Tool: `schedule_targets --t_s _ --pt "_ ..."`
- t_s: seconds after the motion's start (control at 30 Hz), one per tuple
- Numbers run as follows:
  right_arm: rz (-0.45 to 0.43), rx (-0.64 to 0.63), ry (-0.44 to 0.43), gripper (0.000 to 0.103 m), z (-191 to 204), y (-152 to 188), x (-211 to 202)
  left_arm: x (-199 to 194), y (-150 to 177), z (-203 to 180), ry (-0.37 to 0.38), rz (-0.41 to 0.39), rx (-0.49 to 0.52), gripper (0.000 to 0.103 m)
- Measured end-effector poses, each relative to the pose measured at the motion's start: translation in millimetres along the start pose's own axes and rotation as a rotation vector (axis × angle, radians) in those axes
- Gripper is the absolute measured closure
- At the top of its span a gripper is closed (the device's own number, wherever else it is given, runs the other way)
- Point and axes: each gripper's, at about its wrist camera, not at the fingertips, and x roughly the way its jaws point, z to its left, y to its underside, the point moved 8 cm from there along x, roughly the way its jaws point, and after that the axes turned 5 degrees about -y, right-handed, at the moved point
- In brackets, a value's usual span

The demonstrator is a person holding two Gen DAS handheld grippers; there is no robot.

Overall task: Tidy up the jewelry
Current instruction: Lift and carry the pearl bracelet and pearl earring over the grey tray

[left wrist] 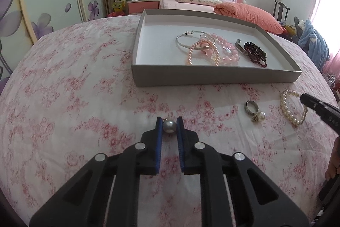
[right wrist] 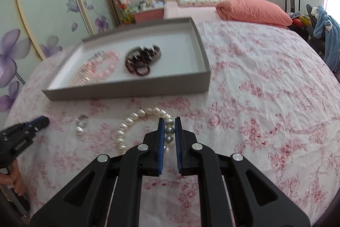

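Grey cardboard tray (left wrist: 212, 76): silver bangle (left wrist: 192, 39), pink bead bracelets (left wrist: 212, 52), garnet strand (left wrist: 256, 53). Left gripper (left wrist: 169, 120) pinches grey pearl (left wrist: 169, 126); right gripper (right wrist: 169, 122) pinches white pearl bracelet (right wrist: 136, 118).

Black grippers (left wrist: 169, 121), blue-padded jaws, silver rivets

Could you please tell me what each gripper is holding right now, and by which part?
The left gripper pinches a grey pearl by its sides. The right gripper clamps the white pearl bracelet across a few beads.
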Motion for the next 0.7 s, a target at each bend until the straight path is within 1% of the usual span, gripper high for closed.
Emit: schedule_targets --t_s 0.13,0.23,0.3,0.53,0.6,0.7 --pt "-0.072 -0.003 -0.056 0.093 16 -8 -18 -8 -1 3 0.011 -0.026 -0.031 0.089" --pt "-0.113 0.003 -0.088 0.093 24 -12 -27 -22 -6 4 0.013 -0.083 -0.049 0.089" --pt "-0.133 0.005 -0.103 0.093 27 -15 -32 -35 -11 5 0.005 -0.14 -0.058 0.089" --pt "-0.19 0.008 -0.117 0.093 32 -22 -47 -73 -24 2 -0.037 -0.304 -0.042 0.089" --pt "-0.209 0.003 -0.111 0.093 33 -24 -52 -84 -25 0 -0.03 -0.354 -0.043 0.089" --pt "-0.237 -0.009 -0.106 0.093 37 -26 -59 -95 -28 -2 -0.027 -0.396 -0.037 0.089"
